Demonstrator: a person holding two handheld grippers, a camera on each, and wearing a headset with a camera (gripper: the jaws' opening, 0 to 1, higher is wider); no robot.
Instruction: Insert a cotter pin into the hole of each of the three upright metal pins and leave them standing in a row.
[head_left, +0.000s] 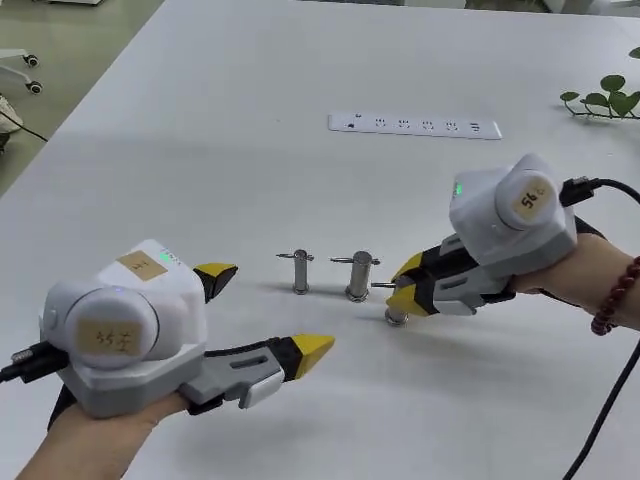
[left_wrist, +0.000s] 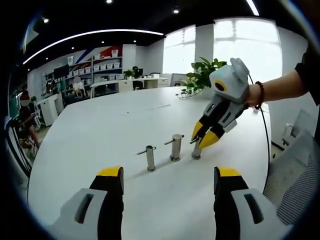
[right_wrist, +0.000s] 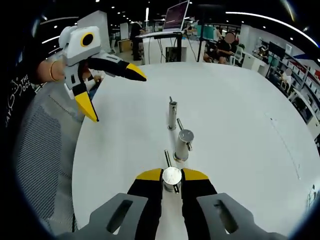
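Three upright metal pins stand in a row on the white table (head_left: 200, 150). The left pin (head_left: 300, 272) and the middle pin (head_left: 358, 276) each carry a cotter pin through the top. My right gripper (head_left: 405, 283) is shut around the top of the third pin (head_left: 397, 316). In the right gripper view that pin's round head (right_wrist: 171, 175) sits between the jaws, and a cotter pin (right_wrist: 167, 158) pokes forward from it. My left gripper (head_left: 265, 310) hovers open in front of the row, with nothing between its fingers (left_wrist: 110, 175).
A white power strip (head_left: 415, 125) lies farther back on the table. A small plant (head_left: 605, 98) sits at the far right edge. A black cable (head_left: 608, 400) trails from the right gripper. An office chair (head_left: 20, 60) stands on the floor to the left.
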